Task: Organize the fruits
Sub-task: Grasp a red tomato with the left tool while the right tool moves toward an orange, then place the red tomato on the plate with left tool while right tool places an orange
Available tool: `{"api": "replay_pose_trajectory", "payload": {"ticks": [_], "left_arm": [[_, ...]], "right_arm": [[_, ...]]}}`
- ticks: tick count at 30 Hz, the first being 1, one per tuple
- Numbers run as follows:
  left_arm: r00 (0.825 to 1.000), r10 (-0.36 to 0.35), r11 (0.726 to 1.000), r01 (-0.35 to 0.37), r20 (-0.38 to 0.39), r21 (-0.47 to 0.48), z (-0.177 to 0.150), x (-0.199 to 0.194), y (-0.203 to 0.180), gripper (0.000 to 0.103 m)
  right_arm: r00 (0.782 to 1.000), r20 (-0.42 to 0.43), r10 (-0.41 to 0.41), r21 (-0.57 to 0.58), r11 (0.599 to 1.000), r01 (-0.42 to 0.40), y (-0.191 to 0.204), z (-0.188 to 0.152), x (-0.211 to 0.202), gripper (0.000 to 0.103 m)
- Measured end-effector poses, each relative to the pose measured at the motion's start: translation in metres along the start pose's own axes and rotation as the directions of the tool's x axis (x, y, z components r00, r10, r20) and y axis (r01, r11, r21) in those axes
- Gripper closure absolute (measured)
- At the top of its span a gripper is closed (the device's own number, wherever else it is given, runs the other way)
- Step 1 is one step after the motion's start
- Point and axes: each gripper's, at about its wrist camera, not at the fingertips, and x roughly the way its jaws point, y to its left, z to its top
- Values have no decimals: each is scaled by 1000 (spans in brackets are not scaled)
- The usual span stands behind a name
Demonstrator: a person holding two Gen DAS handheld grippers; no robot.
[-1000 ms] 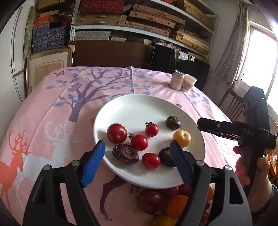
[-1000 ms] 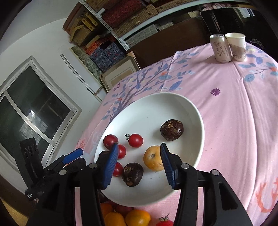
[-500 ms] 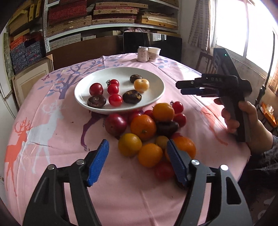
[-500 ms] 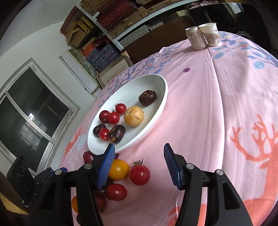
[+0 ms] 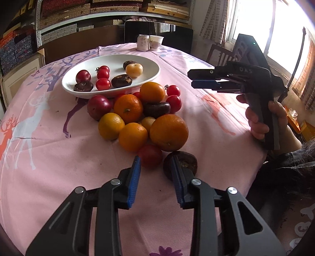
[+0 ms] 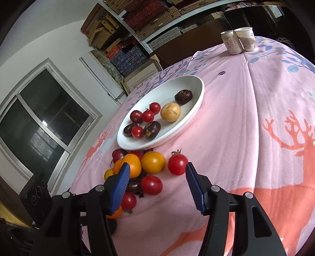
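pink deer tablecloth (image 5: 49, 137), shelves behind. both grippers pulled back from white plate (image 5: 149, 65) to the loose fruit pile (image 5: 137, 118) near it. left gripper (image 5: 155, 169) narrowed but empty, red fruit (image 5: 150, 155) ahead; right gripper (image 6: 157, 175) wide open, empty. 8 fruits plated; next pick pending.

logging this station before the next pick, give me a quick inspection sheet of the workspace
surface: round table under a pink tablecloth printed with deer and trees.
job's things: white plate holding four small tomatoes, three dark fruits and one yellow fruit; loose fruit pile of oranges, tomatoes and dark fruits lying beside the plate's near rim.
clutter: drink can and paper cup side by side at the far edge.
grippers: left tool open, empty, pointing at a red fruit; right tool open, empty, above the pile.
cables: nothing seen.
surroundings: shelves of boxes, windows, a wooden chair.
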Motion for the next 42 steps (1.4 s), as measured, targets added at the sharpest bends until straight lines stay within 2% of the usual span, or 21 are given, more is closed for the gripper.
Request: {"api": "replay_pose_trajectory", "payload": {"ticks": [7, 10, 13, 16, 18, 22, 26, 27, 28, 33, 37, 42], "left_arm": [[1000, -9, 998, 8, -17, -57, 8, 10, 13, 72], [997, -68, 993, 65, -28, -102, 3, 7, 22, 74], [988, -153, 972, 145, -32, -187, 0, 11, 37, 74], [983, -180, 954, 167, -29, -249, 5, 22, 44, 70], [987, -157, 959, 143, -37, -243, 10, 29, 39, 66], [996, -83, 983, 75, -44, -170, 14, 32, 22, 63], [994, -101, 979, 92, -41, -184, 14, 33, 25, 64], [993, -111, 978, 102, -39, -183, 13, 33, 25, 74], [993, -117, 978, 109, -33, -180, 13, 32, 24, 76], [995, -93, 976, 87, -22, -198, 10, 24, 27, 76], [997, -71, 969, 77, 34, -233, 6, -3, 43, 76], [998, -12, 972, 27, 63, -235, 4, -25, 51, 76]], "right_arm": [[999, -37, -16, -39, 999, 14, 15, -21, -6, 44], [999, -51, -17, -42, 999, 14, 16, -32, -10, 44], [998, -58, -14, -35, 999, 12, 14, -38, -13, 44], [998, -61, -12, -33, 999, 10, 14, -38, -13, 44], [998, -57, -14, -38, 999, 12, 15, -38, -14, 44], [999, -53, -9, -30, 1000, 8, 13, -37, -15, 44], [999, -50, 2, -26, 1000, -3, 12, -37, -17, 44], [999, -49, 2, -32, 999, -3, 13, -37, -17, 44], [999, -49, 1, -40, 999, -3, 14, -37, -17, 44], [998, -56, -14, -74, 997, 10, 20, -40, -18, 44], [997, -76, -21, -148, 989, 10, 34, -46, -20, 44], [991, -105, -88, -271, 961, 56, 60, -53, -9, 43]]}}
